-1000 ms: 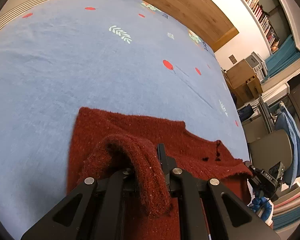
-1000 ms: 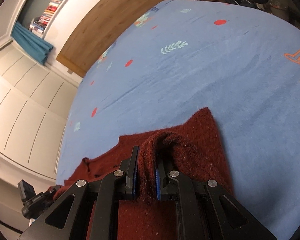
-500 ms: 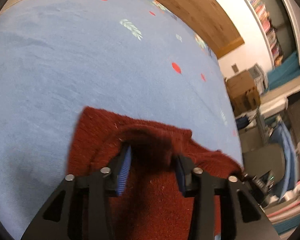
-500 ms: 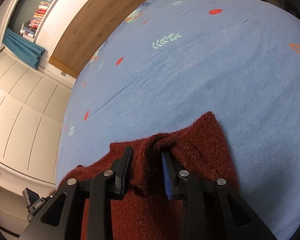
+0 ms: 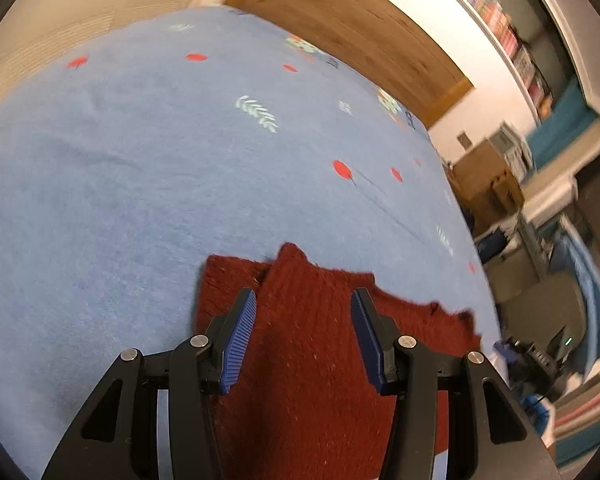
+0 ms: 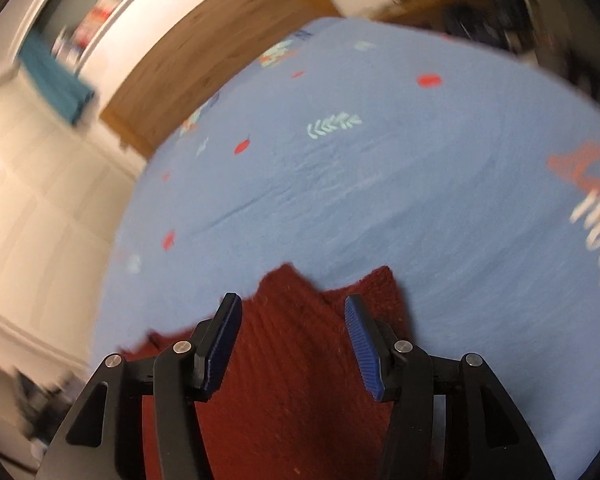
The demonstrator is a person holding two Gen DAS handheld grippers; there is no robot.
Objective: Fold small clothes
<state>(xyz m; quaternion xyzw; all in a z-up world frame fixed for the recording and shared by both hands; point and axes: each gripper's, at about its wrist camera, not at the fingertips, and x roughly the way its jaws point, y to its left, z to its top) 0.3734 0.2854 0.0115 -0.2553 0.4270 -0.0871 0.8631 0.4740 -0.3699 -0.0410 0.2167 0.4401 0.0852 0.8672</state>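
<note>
A dark red knitted sweater (image 5: 312, 344) lies flat on the blue bedspread (image 5: 160, 168), with a folded part on top whose corner points away from me. My left gripper (image 5: 304, 300) is open and empty above the sweater. In the right wrist view the same sweater (image 6: 292, 344) lies under my right gripper (image 6: 290, 304), which is open and empty too. Both views are blurred by motion.
The blue bedspread (image 6: 420, 168) has red dots, leaf prints and lettering. A wooden headboard (image 5: 360, 24) stands at the far end. Cardboard boxes (image 5: 488, 180), shelves and clutter stand to the right of the bed in the left wrist view. White cupboard doors (image 6: 32, 216) are to the left in the right wrist view.
Both grippers were shut on folds of the sweater one second ago. They have opened, let the fabric drop flat and pulled back and up from it.
</note>
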